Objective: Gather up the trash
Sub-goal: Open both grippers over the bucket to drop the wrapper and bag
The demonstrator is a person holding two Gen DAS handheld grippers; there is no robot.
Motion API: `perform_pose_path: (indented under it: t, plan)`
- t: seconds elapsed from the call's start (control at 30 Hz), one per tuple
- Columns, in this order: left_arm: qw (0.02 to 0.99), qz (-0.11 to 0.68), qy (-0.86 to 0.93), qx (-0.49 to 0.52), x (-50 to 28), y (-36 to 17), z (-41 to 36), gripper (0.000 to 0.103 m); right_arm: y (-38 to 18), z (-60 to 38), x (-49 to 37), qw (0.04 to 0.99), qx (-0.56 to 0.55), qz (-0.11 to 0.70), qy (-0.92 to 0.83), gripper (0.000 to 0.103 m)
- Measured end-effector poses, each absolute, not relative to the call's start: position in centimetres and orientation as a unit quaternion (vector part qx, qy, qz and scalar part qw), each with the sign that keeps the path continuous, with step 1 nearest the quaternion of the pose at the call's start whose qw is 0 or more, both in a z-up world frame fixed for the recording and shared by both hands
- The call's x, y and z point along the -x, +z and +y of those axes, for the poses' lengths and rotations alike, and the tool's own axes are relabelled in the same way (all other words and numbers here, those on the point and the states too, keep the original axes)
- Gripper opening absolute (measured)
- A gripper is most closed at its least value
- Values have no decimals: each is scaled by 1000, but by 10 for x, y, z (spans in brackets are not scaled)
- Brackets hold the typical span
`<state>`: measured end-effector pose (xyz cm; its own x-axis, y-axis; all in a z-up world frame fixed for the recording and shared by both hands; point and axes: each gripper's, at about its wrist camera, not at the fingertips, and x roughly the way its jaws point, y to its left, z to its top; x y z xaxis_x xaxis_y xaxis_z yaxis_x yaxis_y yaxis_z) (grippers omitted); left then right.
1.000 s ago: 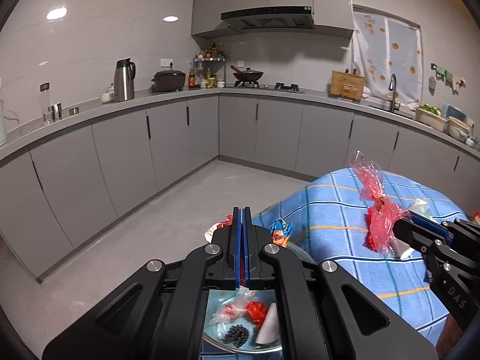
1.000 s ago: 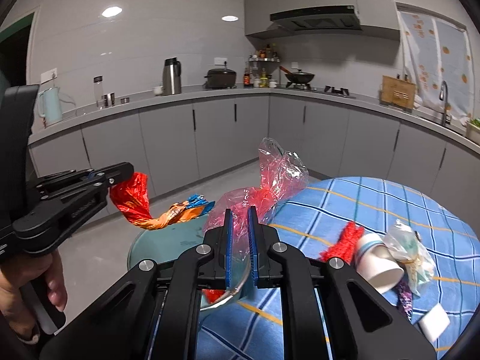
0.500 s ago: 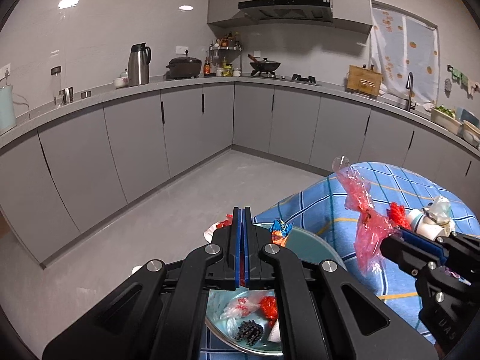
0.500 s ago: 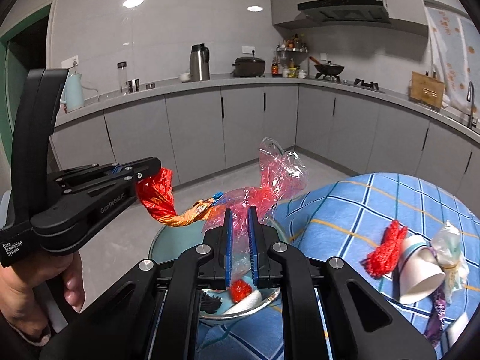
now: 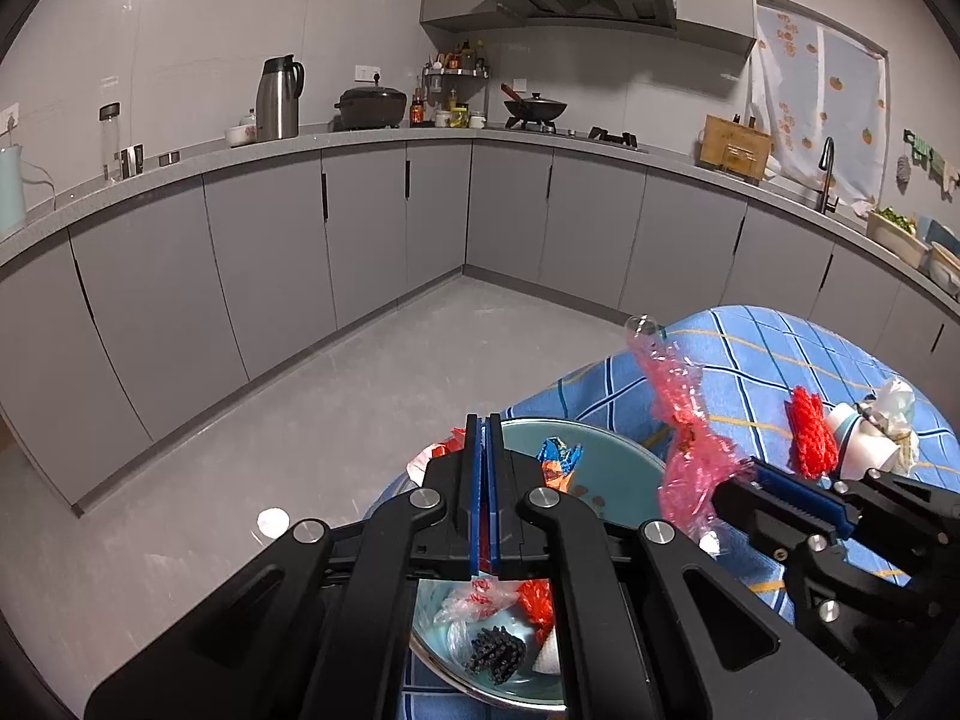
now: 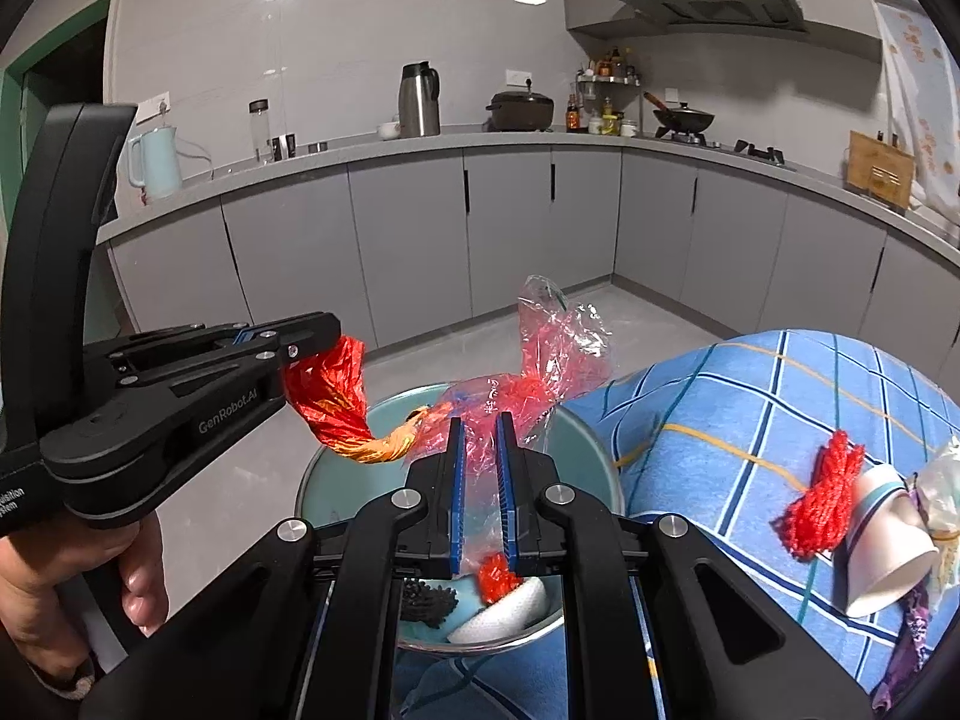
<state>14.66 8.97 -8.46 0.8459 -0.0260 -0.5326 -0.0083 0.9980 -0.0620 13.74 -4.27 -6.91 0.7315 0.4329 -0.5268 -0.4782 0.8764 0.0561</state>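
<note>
My left gripper [image 5: 483, 426] is shut on a crumpled red and orange wrapper [image 6: 336, 405], which hangs over the teal bowl [image 6: 336, 480]; its tip shows in the left wrist view [image 5: 558, 459]. My right gripper [image 6: 478, 423] is shut on a crumpled red and clear plastic bag [image 6: 552, 354], held above the same bowl [image 5: 618, 462]; the bag also shows in the left wrist view [image 5: 684, 438]. The bowl holds a clear wrapper [image 5: 477, 594], a black clump [image 5: 495, 654], a red scrap [image 6: 498, 576] and a white piece [image 6: 510, 612].
The bowl sits at the edge of a table with a blue checked cloth [image 6: 750, 420]. On the cloth lie a red yarn bundle [image 6: 822, 498], a tipped paper cup [image 6: 882, 546] and a clear wrapper [image 5: 894, 402]. Grey kitchen cabinets [image 5: 360, 240] and floor lie beyond.
Both grippers have moved left and closer to the bowl with their trash. The red plastic bag and the orange wrapper now hang over the bowl.
</note>
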Motion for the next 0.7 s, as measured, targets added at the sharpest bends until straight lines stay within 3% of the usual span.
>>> perform_pose_path:
  t: [0.3, 0.37, 0.43, 0.53, 0.6, 0.7]
  plan:
    - [959, 283, -5, 30, -149, -89, 88, 3, -83, -38, -143, 925, 50, 283, 250, 13]
    - [959, 281, -1, 32, -149, -90, 90, 5, -84, -37, -144, 923, 52, 283, 256, 23]
    - [959, 282, -2, 35, -149, -90, 91, 14, -87, -37, -143, 923, 56, 283, 254, 35]
    - [959, 280, 3, 37, -148, -89, 92, 24, -90, -41, -145, 923, 53, 288, 249, 35]
    - [960, 277, 7, 39, -147, -88, 94, 39, -90, -45, -144, 924, 47, 290, 246, 37]
    - [961, 272, 11, 41, -145, -86, 96, 43, -90, -51, -142, 926, 43, 291, 237, 38]
